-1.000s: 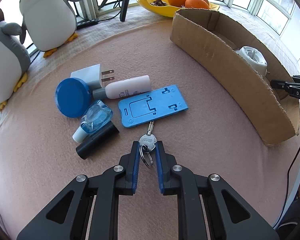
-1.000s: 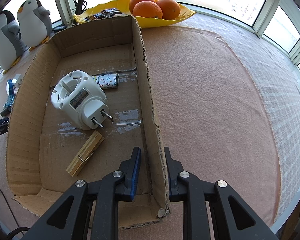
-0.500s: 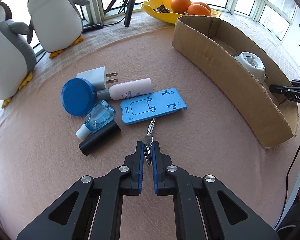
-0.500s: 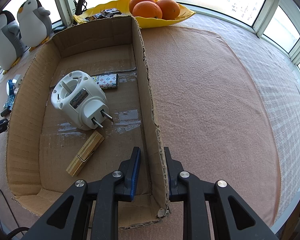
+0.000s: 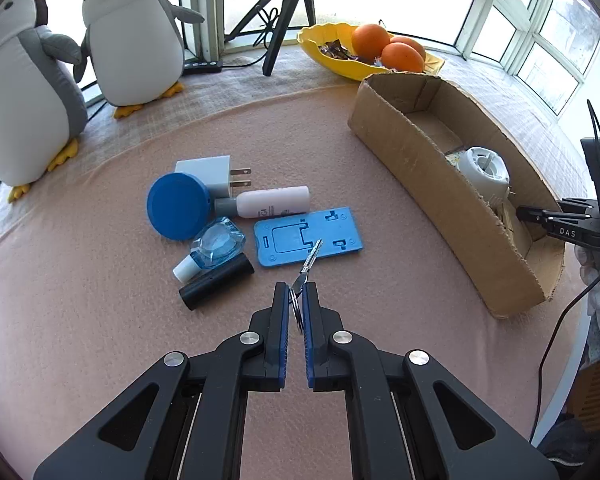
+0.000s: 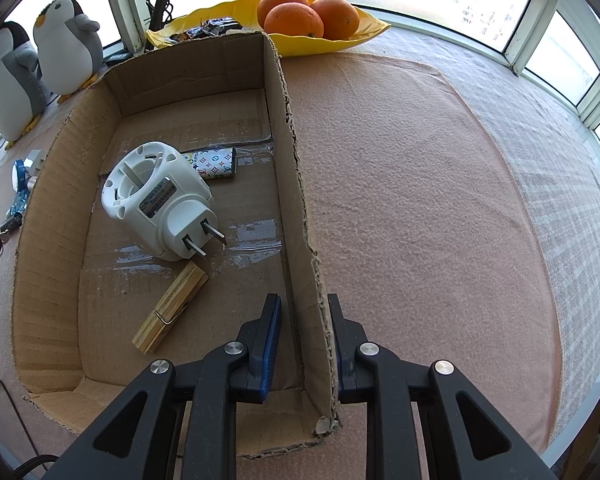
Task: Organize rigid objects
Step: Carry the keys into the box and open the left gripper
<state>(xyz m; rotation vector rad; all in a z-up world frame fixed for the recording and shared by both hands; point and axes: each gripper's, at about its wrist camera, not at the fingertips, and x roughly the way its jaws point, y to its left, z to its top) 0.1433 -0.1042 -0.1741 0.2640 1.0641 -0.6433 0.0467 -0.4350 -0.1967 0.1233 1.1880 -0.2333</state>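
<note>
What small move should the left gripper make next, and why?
Probably carry the key across to the cardboard box. The left gripper is shut on its ring with the blade hanging free, and the right gripper steadies the box wall.

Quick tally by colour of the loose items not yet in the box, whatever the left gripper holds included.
Blue: 3, round lid, small bottle, phone stand
White: 2, charger, tube
Black: 1, cylinder
Silver: 1, key, held by left gripper
Total: 7

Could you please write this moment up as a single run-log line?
left gripper: shut on key, lifted | right gripper: clamps cardboard box wall | in box: white plug adapter, clothespin
</note>
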